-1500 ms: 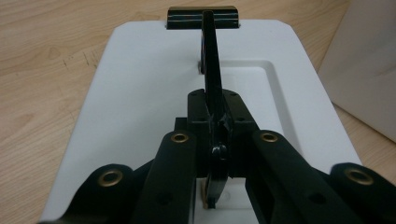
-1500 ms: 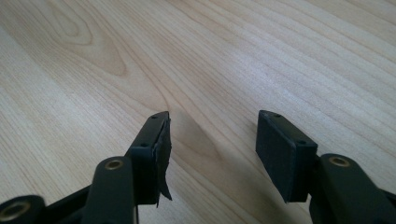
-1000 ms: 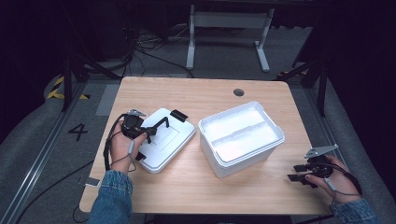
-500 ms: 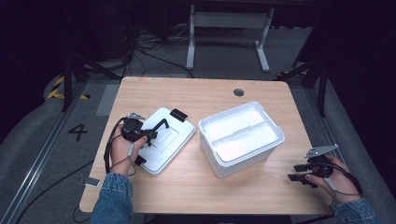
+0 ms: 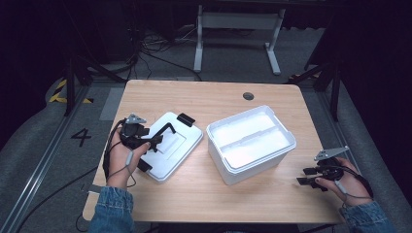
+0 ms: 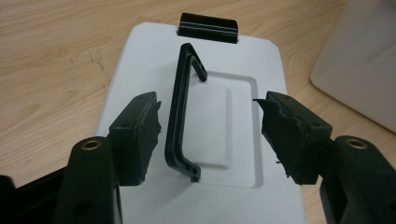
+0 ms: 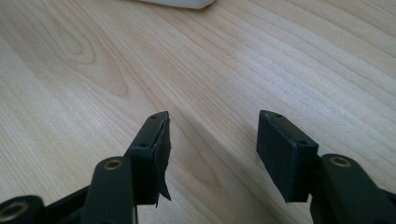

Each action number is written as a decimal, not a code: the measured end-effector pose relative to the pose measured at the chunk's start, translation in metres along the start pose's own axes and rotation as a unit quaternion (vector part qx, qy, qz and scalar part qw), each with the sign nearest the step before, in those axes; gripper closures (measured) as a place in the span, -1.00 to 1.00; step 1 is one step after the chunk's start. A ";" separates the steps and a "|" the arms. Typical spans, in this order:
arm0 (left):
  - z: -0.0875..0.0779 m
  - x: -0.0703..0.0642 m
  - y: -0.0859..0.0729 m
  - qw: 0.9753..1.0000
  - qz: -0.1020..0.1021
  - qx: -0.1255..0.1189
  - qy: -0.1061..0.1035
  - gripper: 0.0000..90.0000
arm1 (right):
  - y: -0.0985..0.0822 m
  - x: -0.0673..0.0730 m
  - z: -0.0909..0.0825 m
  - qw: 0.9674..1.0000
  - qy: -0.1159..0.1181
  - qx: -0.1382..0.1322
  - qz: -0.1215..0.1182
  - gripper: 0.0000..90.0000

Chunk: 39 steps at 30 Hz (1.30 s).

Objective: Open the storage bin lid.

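So there's a wooden worktop (image 5: 209, 97) with a white lid (image 5: 170, 145) lying flat on its left half and a white box (image 5: 250, 143) sitting open just to the right of it, close but not touching as far as the high view shows. The box has a divider running across the inside, so two compartments, both look bare white.

The lid has a thin black handle (image 6: 180, 112) standing up over a sunken rectangular panel in the middle, plus a black latch (image 6: 208, 27) at its far edge.

The left tongs (image 6: 208, 135) are over the near end of the lid, spread wide open, with the handle standing in the gap between the two black pads. The handle sits closer to the left-hand pad, looks just about next to it, but neither pad is actually squeezing it. In the high view the left hand (image 5: 124, 153) holds them at the lid's left edge.

The right tongs (image 7: 210, 140) are well apart from everything, down at the worktop's near right corner, also open with nothing but bare wood grain between them. The right hand (image 5: 340, 177) holds them low there, and a corner of the box peeks in at the top of the right gripper view.
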<state>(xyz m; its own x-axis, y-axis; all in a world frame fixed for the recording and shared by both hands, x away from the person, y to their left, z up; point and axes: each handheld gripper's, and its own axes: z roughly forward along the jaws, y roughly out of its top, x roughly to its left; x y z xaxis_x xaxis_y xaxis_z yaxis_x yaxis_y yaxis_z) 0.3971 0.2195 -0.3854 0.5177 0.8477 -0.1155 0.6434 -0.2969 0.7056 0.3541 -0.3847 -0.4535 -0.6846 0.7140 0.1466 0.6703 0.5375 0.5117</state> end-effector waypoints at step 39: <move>-0.007 -0.102 -0.031 0.987 0.096 0.079 -0.105 -0.21 | 0.022 -0.012 -0.002 1.000 -0.002 -0.015 -0.012 0.00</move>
<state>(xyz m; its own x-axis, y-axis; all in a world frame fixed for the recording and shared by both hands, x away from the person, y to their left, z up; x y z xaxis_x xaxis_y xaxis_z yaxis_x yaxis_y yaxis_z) 0.3204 0.1453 -0.3910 0.7331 0.6646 -0.1443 0.5937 -0.5219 0.6125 0.3764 -0.3825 -0.4427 -0.6991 0.7029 0.1311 0.6448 0.5405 0.5404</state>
